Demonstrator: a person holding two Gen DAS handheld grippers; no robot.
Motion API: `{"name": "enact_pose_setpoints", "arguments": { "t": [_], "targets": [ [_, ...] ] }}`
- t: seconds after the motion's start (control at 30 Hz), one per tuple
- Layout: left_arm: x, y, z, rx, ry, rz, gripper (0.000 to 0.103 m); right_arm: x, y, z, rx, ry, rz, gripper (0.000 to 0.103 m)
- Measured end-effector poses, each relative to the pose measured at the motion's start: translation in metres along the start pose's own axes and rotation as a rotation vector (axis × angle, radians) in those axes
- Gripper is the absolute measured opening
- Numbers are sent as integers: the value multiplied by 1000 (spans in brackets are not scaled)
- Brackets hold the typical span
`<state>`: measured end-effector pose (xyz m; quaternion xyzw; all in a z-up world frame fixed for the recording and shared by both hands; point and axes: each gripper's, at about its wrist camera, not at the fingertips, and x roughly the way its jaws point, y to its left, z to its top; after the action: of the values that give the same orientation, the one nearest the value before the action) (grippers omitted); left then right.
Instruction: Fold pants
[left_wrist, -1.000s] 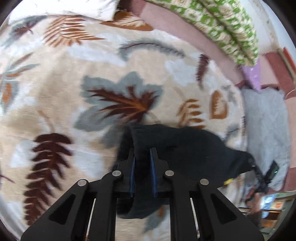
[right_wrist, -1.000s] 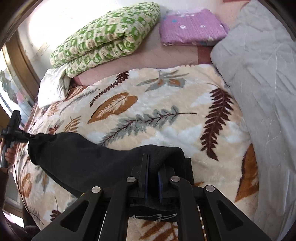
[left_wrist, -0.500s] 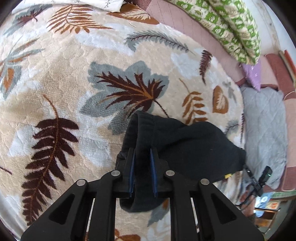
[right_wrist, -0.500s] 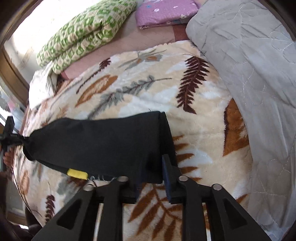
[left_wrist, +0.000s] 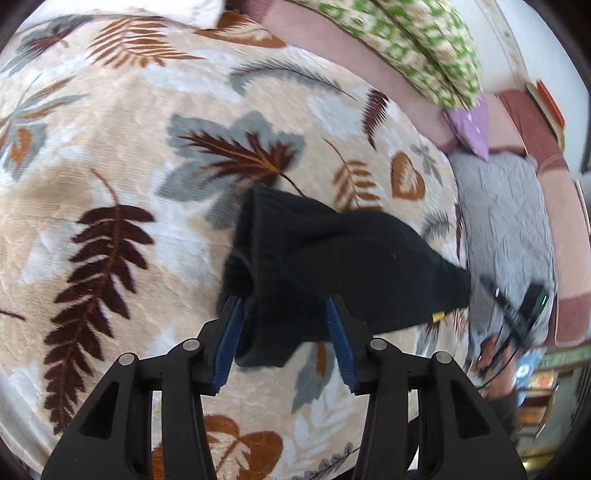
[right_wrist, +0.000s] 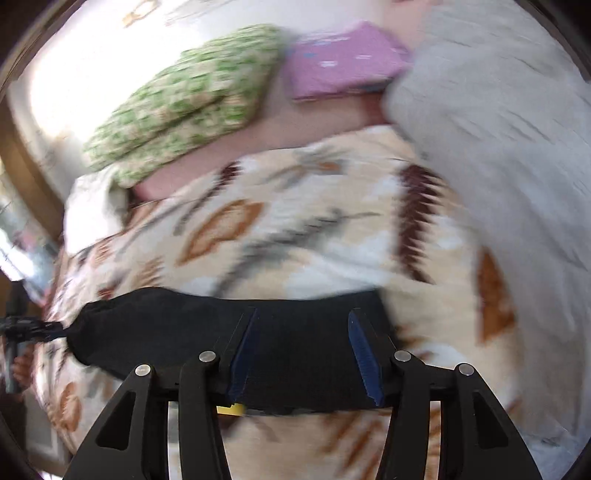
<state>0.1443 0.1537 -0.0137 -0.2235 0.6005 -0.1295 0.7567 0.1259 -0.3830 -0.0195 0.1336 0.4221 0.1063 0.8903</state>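
The right wrist view is blurred by motion, so the leaf-patterned blanket (right_wrist: 332, 229), the grey quilt (right_wrist: 498, 129) at 2 o'clock and the green-patterned pillow (right_wrist: 192, 96) at 11 o'clock have soft edges. The black pants (left_wrist: 343, 266) lie folded on the blanket in the middle of the left view; the near edge is partly hidden behind the fingers. The left gripper (left_wrist: 283, 341) and the right gripper (right_wrist: 306, 354) have just been opening; both jaws stand apart over the cloth, not pressing it. A small yellow tag (left_wrist: 438, 316) shows at 4 o'clock.
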Motion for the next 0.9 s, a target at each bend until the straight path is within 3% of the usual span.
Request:
{"name": "enact_pose_setpoints", "arguments": {
  "t": [0.17, 0.23, 0.43, 0.57, 0.7, 0.9],
  "targets": [
    [8, -17, -11, 106, 23, 34, 45, 57, 105, 29, -144, 146, 183, 52],
    [11, -19, -11, 126, 37, 40, 45, 84, 147, 35, -193, 194, 218, 53],
    [15, -16, -14, 177, 59, 18, 45, 166, 260, 24, -489, 376, 183, 51],
    [19, -19, -21, 260, 74, 34, 45, 196, 285, 11, -638, 449, 126, 51],
    [26, -25, -26, 332, 83, 39, 45, 213, 284, 7, -672, 492, 107, 51],
    [37, -23, -21, 299, 56, 13, 45, 231, 292, -1, -746, 535, 110, 48]
  ]
}}
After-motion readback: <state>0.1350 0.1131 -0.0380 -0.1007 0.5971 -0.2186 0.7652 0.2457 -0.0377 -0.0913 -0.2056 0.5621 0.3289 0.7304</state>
